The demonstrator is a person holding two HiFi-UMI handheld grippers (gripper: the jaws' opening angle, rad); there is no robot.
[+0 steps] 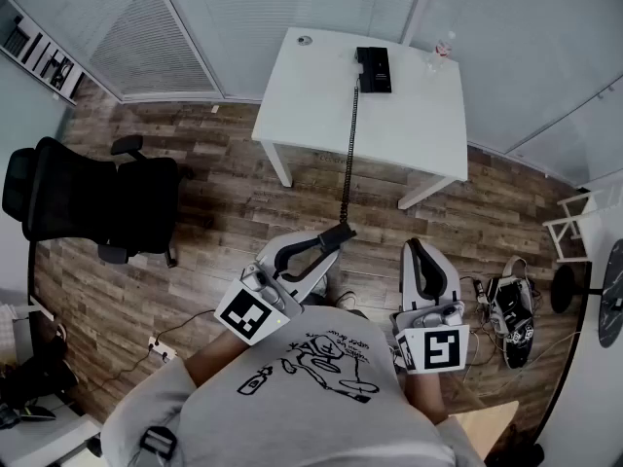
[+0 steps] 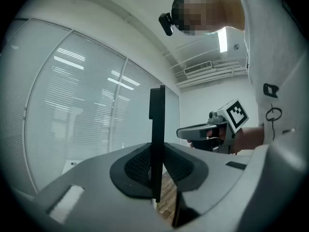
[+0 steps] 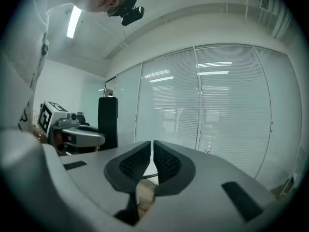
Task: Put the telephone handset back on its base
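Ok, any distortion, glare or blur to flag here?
Head view: strong fisheye bows the blinds; light is even, and the table and phone base are sharp. Left gripper view: dark round vignette, with the handset a black silhouette against bright blinds. Right gripper view: same vignette, and the ceiling light is blown out.

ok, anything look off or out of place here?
Yes: the handset is off its base, clamped in the left gripper well away from the table. Its coiled cord stretches nearly straight over the floor between them. The right gripper is shut and empty.
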